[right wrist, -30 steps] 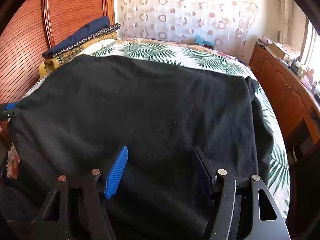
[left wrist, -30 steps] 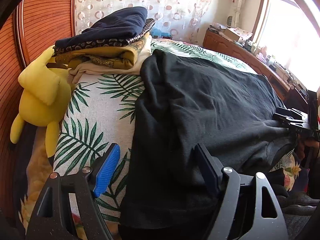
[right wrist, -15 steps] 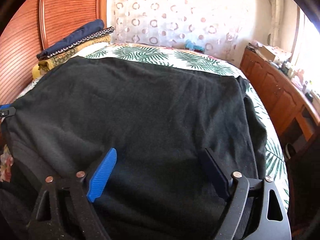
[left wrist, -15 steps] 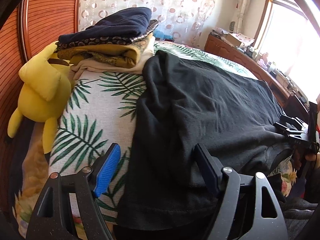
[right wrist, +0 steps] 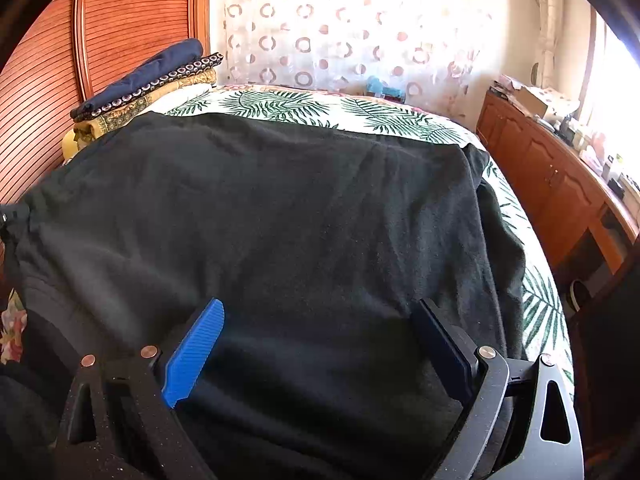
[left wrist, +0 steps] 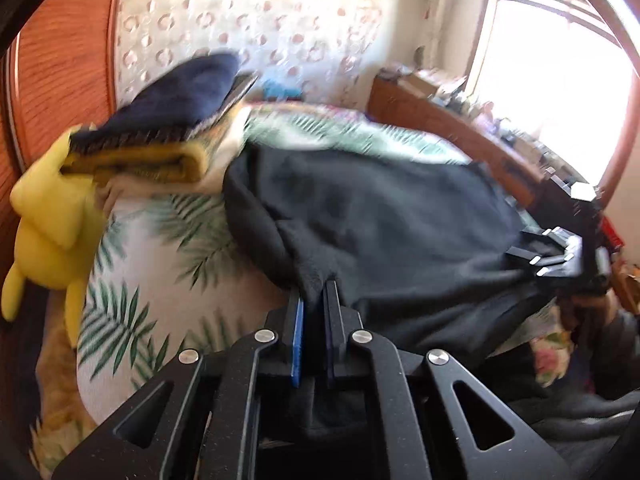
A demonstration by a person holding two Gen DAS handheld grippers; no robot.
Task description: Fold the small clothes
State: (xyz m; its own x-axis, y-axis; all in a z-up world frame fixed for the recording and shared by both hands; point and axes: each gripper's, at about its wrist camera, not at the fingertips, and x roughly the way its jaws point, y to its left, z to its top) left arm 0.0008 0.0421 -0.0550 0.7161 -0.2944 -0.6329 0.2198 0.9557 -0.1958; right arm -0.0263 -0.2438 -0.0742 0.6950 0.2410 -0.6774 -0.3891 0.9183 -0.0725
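A black garment [right wrist: 280, 216] lies spread over the palm-print bed [right wrist: 280, 106]. In the left wrist view my left gripper [left wrist: 314, 292] is shut on a bunched near edge of the black garment [left wrist: 380, 216], lifting it slightly. In the right wrist view my right gripper [right wrist: 320, 332] is open, its blue pads [right wrist: 196, 348] wide apart just above the garment's near part. The right gripper also shows at the right of the left wrist view [left wrist: 556, 256]. The left wrist view is blurred.
A stack of folded clothes [left wrist: 168, 128] sits at the bed's head by the wooden headboard [right wrist: 120, 40]. A yellow plush toy [left wrist: 52, 216] leans at the left edge. A wooden dresser [right wrist: 560, 184] with clutter stands along the right under the window.
My left gripper has closed on the garment's near edge and moved, blurring its view. My right gripper has stayed open and opened a little wider over the garment.
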